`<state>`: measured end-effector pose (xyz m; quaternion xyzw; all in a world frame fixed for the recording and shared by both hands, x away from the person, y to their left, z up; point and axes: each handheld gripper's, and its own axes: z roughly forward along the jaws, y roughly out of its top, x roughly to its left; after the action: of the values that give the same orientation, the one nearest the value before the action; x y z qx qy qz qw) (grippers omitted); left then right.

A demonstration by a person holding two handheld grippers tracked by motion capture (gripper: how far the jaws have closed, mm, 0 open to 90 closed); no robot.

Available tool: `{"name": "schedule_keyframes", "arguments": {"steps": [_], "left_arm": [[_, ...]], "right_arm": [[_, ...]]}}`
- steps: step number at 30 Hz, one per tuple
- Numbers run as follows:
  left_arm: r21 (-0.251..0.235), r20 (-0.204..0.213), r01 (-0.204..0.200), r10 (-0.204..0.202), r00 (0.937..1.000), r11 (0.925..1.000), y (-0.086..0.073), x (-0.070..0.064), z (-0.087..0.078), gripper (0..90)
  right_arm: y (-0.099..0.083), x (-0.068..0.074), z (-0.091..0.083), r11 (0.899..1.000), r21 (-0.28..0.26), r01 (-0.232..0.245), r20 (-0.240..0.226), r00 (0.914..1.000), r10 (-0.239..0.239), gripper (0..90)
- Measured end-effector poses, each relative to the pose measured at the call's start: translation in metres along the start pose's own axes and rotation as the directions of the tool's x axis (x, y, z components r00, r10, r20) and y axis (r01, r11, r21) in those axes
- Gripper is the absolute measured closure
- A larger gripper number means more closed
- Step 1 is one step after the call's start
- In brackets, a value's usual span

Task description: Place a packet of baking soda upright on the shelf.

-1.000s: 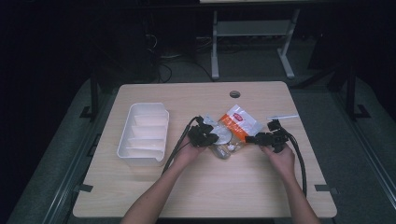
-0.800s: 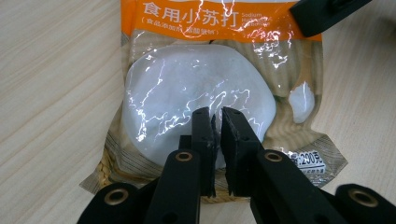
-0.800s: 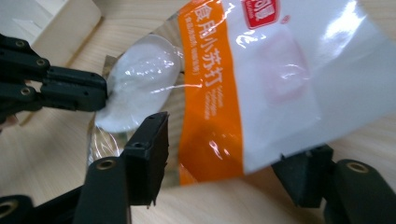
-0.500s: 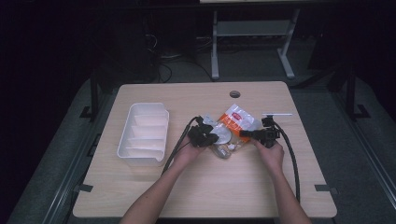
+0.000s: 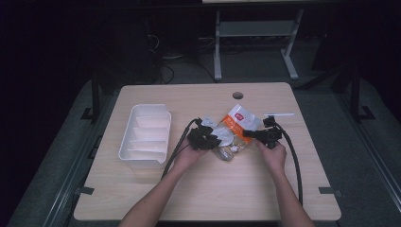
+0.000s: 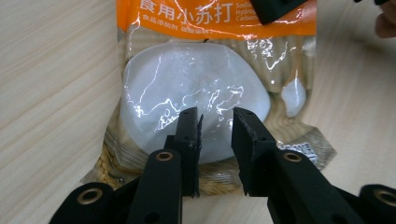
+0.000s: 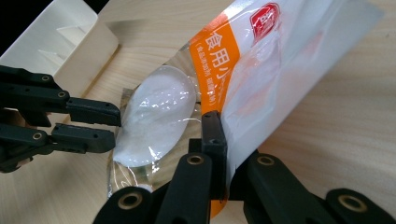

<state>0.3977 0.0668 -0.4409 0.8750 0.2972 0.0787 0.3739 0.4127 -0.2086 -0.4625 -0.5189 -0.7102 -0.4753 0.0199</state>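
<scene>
baking soda bag (image 6: 196, 98) holding white powder, seemingly pinched by right gripper (image 7: 219, 140)

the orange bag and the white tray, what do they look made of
The bag: thin glossy plastic film, clear below the orange printed band, judging by sharp glints, wrinkles and the white lump visible inside. The tray: looks like rigid moulded white plastic with a dull sheen and thin dividers, though the finish is hard to tell from here.

Left gripper (image 5: 211, 140) jaws slightly apart, right gripper (image 5: 251, 134) clamped, forearms converging
</scene>
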Motion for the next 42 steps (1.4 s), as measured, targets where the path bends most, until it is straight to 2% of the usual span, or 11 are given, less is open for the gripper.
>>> {"name": "schedule_keyframes", "arguments": {"steps": [9,19,20,25,27,29,32,33,35,37,42], "left_arm": [[-0.057,0.018,0.005,-0.004,0.9998,0.9984,-0.008,-0.003,-0.016,65.0],[-0.119,0.055,-0.047,0.053,0.9971,0.9918,-0.022,-0.022,-0.034,55.2],[-0.130,0.058,-0.058,0.066,0.9962,0.9899,-0.025,-0.026,-0.038,52.9],[-0.147,0.066,-0.090,0.100,0.9928,0.9850,-0.033,-0.038,-0.045,47.6],[-0.144,0.069,-0.098,0.109,0.9916,0.9847,-0.035,-0.040,-0.046,46.3],[-0.149,0.077,-0.110,0.123,0.9894,0.9826,-0.042,-0.046,-0.049,45.8],[-0.150,0.084,-0.113,0.127,0.9883,0.9821,-0.046,-0.048,-0.052,44.5],[-0.157,0.090,-0.117,0.133,0.9871,0.9806,-0.049,-0.050,-0.055,43.4],[-0.160,0.090,-0.125,0.140,0.9860,0.9793,-0.051,-0.052,-0.057,42.6],[-0.163,0.099,-0.128,0.146,0.9844,0.9783,-0.055,-0.054,-0.062,40.1],[-0.170,0.102,-0.132,0.151,0.9833,0.9766,-0.061,-0.058,-0.068,37.3]], "right_arm": [[0.012,0.021,-0.010,0.994,-0.034,0.102,0.005,0.9948,-0.102,89.5],[0.025,0.043,-0.021,0.979,-0.043,0.201,0.012,0.9795,-0.201,89.6],[0.028,0.050,-0.023,0.972,-0.036,0.234,0.018,0.9722,-0.234,89.6],[0.036,0.068,-0.025,0.950,-0.021,0.312,0.029,0.9500,-0.311,89.7],[0.036,0.070,-0.025,0.947,-0.019,0.320,0.033,0.9471,-0.319,89.7],[0.040,0.080,-0.025,0.935,-0.008,0.356,0.033,0.9341,-0.355,89.8],[0.042,0.085,-0.025,0.930,-0.003,0.369,0.025,0.9293,-0.369,89.8],[0.044,0.090,-0.025,0.920,0.007,0.392,0.021,0.9198,-0.392,89.9],[0.045,0.092,-0.025,0.918,0.007,0.396,0.021,0.9179,-0.396,89.9],[0.048,0.098,-0.026,0.908,0.010,0.419,0.014,0.9079,-0.419,89.9],[0.052,0.105,-0.028,0.896,0.020,0.444,0.018,0.8958,-0.444,89.9]]}}
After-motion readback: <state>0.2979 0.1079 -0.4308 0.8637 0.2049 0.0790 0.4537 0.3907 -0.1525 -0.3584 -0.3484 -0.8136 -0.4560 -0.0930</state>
